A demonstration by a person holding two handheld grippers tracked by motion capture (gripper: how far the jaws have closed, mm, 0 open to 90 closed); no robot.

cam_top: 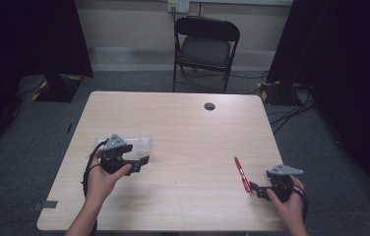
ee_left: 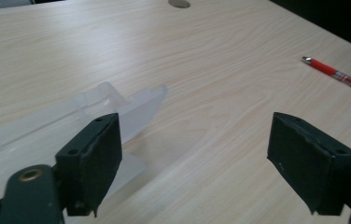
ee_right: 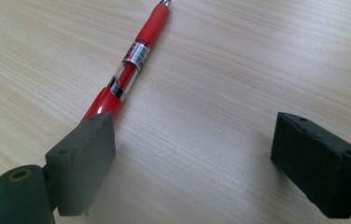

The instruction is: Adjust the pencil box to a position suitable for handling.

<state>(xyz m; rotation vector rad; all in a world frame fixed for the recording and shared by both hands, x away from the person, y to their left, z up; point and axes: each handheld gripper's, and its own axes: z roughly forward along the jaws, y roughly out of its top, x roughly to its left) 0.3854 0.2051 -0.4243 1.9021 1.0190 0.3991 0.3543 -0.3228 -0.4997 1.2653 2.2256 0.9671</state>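
Observation:
A red pen (cam_top: pixel 242 174) lies on the wooden table (cam_top: pixel 183 128) at the right, pointing away from me. My right gripper (cam_top: pixel 256 191) rests just beside its near end, open. In the right gripper view the pen (ee_right: pixel 136 60) runs up from behind the left jaw, and the gripper (ee_right: pixel 197 140) holds nothing. A clear plastic case (cam_top: pixel 135 143) lies at the left of the table. My left gripper (cam_top: pixel 141 164) hovers at its near right side, open. In the left gripper view the case (ee_left: pixel 103 107) sits behind the left jaw, outside the gap of the gripper (ee_left: pixel 199 140).
A round cable hole (cam_top: pixel 209 106) is in the table's far side. A black folding chair (cam_top: pixel 205 46) stands beyond the table. Cables (cam_top: pixel 291 110) lie on the floor at the right. The pen (ee_left: pixel 341 77) lies far right in the left gripper view.

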